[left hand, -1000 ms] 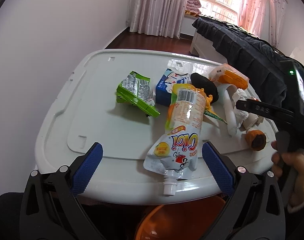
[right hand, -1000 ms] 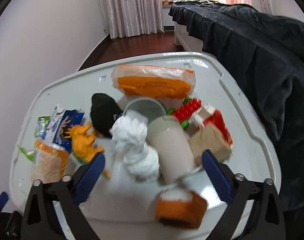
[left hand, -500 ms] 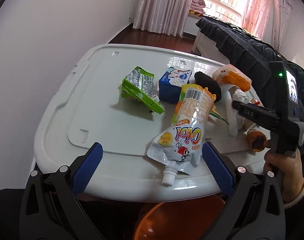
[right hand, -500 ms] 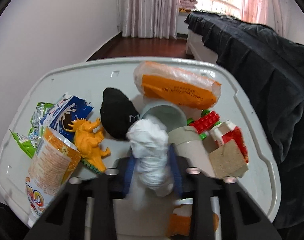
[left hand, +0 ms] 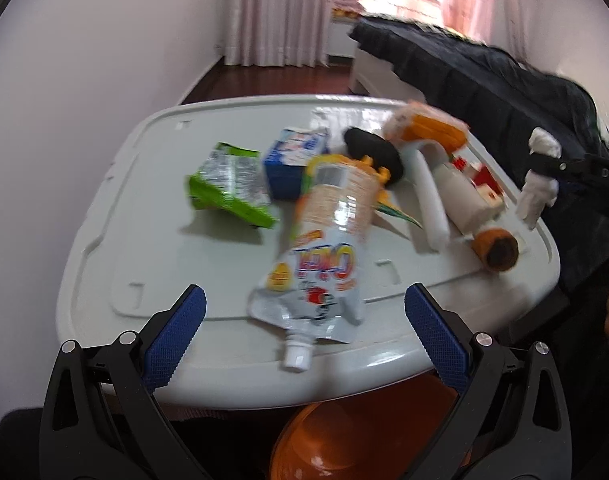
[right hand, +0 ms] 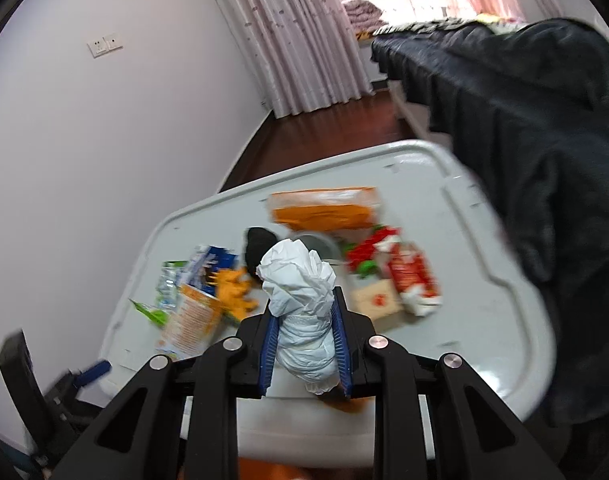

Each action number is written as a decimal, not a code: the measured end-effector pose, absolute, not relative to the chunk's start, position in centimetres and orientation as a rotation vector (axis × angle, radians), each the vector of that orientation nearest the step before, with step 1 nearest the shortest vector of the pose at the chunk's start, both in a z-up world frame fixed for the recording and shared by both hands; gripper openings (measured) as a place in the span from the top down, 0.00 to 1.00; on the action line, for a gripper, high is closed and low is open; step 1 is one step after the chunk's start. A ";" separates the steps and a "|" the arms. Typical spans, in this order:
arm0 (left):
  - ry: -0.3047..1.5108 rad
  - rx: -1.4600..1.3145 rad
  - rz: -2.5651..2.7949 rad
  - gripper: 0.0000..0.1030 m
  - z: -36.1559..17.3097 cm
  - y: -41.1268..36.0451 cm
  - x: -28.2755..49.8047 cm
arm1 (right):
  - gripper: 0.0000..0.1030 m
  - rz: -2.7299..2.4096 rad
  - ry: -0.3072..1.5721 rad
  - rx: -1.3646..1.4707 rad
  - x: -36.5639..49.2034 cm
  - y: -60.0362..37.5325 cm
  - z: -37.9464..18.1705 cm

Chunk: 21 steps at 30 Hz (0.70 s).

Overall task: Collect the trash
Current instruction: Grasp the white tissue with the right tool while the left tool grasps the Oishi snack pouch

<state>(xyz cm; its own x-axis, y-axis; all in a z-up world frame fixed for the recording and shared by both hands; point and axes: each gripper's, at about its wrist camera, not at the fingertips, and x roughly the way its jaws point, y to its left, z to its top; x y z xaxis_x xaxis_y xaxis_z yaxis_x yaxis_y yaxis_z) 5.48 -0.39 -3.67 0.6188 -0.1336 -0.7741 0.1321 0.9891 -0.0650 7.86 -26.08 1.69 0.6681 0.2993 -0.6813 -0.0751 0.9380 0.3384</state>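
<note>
My right gripper is shut on a crumpled white tissue and holds it in the air above the near right part of the white table. The left wrist view shows the same tissue hanging from that gripper's black fingers off the table's right edge. My left gripper stands open at the table's front edge, with the spout end of a printed drink pouch lying between its blue pads, untouched.
On the table lie a green wrapper, a blue carton, a black lump, an orange bag, a white cup and an orange stub. An orange bin sits below the front edge. A dark bed lies right.
The right gripper shut on the white tissue and lifted it off the table, up and back. The left gripper stayed open and shifted slightly along the front edge.
</note>
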 end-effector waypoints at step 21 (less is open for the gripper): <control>1.058 0.129 -0.109 0.48 -9.3 -4.3 15.6 | 0.75 0.238 0.856 0.299 6.7 -27.1 -1.0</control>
<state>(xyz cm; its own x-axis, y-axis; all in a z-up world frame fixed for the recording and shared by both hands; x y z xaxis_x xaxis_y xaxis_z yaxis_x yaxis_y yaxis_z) 15.60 -4.25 -9.33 0.4861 -0.0276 -0.8735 0.1517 0.9870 0.0533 6.69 -27.07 -1.02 0.6337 0.3232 -0.7028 -0.0856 0.9322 0.3516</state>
